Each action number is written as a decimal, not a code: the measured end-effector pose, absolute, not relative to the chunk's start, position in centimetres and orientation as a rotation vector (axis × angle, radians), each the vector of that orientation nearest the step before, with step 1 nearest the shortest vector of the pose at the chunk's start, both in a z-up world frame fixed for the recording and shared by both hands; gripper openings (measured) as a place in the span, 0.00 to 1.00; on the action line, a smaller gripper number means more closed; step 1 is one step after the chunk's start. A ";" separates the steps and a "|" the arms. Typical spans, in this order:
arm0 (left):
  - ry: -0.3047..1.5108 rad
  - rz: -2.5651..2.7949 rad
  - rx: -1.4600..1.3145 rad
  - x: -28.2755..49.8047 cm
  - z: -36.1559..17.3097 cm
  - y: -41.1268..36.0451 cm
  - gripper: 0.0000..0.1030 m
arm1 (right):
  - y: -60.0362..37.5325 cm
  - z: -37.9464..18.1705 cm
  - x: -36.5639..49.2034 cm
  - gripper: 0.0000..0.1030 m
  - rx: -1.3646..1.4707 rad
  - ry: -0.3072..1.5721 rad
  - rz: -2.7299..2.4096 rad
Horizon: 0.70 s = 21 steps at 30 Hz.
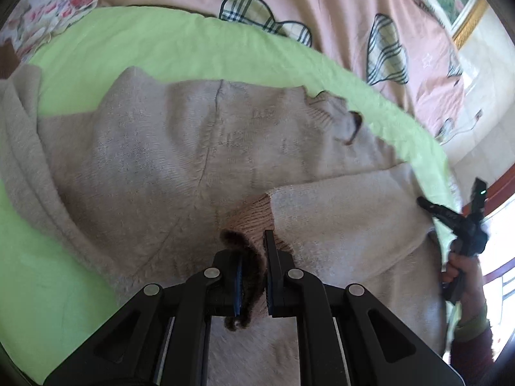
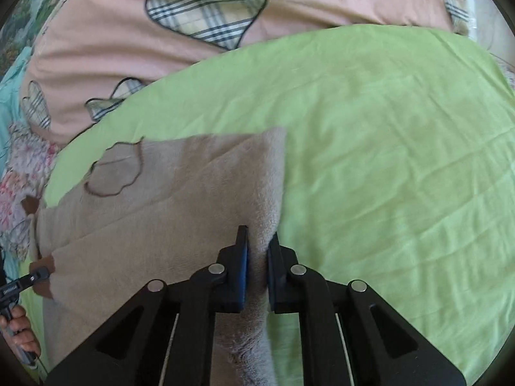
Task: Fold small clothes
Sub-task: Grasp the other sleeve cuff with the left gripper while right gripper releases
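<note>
- On a light green sheet [image 2: 386, 148] spread over a bed, a beige knitted sweater [image 1: 154, 148] lies flat, covering most of the left wrist view.
- Beyond the green sheet lies a pink cover [image 2: 106, 41] printed with plaid hearts outlined in black; a floral cloth [image 1: 48, 3] shows at the far left corner in the left wrist view.
- Left gripper [image 1: 252, 276]: jaws clenched on the sweater's brown ribbed cuff [image 1: 254, 215], whose dark fuzzy edge is bunched between the blue pads. The sleeve [image 1: 338, 225] runs from this cuff away to the right, lying over the body of the sweater.
- Right gripper [image 2: 257, 267]: jaws clenched on the right-hand edge of the sweater, a ridge of beige fabric pinched between the fingers, right where the sweater meets bare green sheet.
- In the right wrist view, a dark brown stitched outline [image 2: 112, 170] marks the sweater's upper left part; its shape is irregular and it forms no readable letters.
- In the same view the left gripper appears at the left border, its tip at a brown cuff, with the person's fingers [image 2: 16, 325] wrapped round its handle.
- In the left wrist view the right gripper shows at the right edge, beside the sweater's border, held by a hand [image 1: 457, 267] with a dark red sleeve [image 1: 473, 347].
- Writing, brands, labels: none legible on the sweater, bedding or grippers. A small green light [image 1: 482, 192] glows on the right gripper's body.
</note>
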<state>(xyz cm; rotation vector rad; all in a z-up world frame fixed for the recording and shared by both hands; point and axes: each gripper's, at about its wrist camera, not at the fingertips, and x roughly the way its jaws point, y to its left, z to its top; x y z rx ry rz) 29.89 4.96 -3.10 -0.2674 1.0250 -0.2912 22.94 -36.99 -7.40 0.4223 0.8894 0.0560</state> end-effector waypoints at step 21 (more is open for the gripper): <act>0.926 -0.066 -0.490 24.1 -1.0 18.7 0.54 | -26.3 -5.7 12.3 0.62 0.600 0.867 0.410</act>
